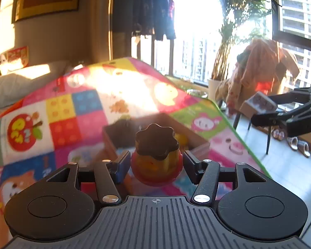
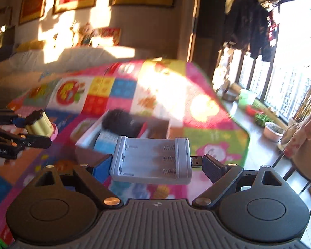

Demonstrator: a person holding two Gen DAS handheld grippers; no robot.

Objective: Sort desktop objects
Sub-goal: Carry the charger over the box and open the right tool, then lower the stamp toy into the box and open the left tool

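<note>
Clearly both grippers carry something above the colourful play mat (image 1: 58, 112), near the open box (image 1: 114, 137) where some things already lie.

The left gripper (image 1: 154, 162) is closed narrow on a small jar (image 1: 155, 161) w/ a dark wavy lid (image 1: 155, 141) and red base. The blue pads (image 1: 122, 164) press the yellowish body from both sides, under the lid. I judge it light and stiff, but the round smooth body can slip or rotate, so the hold low on the body, not on the lid, seems right. Glass or plastic I cannot tell.

The right gripper (image 2: 155, 164) stands wide, holding a white battery charger (image 2: 151, 159) by its short ends; the USB plug (image 2: 197, 160) points at the right finger. It is prob. light, hard plastic, flat. The plug end gives a small contact, so it may pivot; a hold across the long sides would be more safe, I think.
</note>
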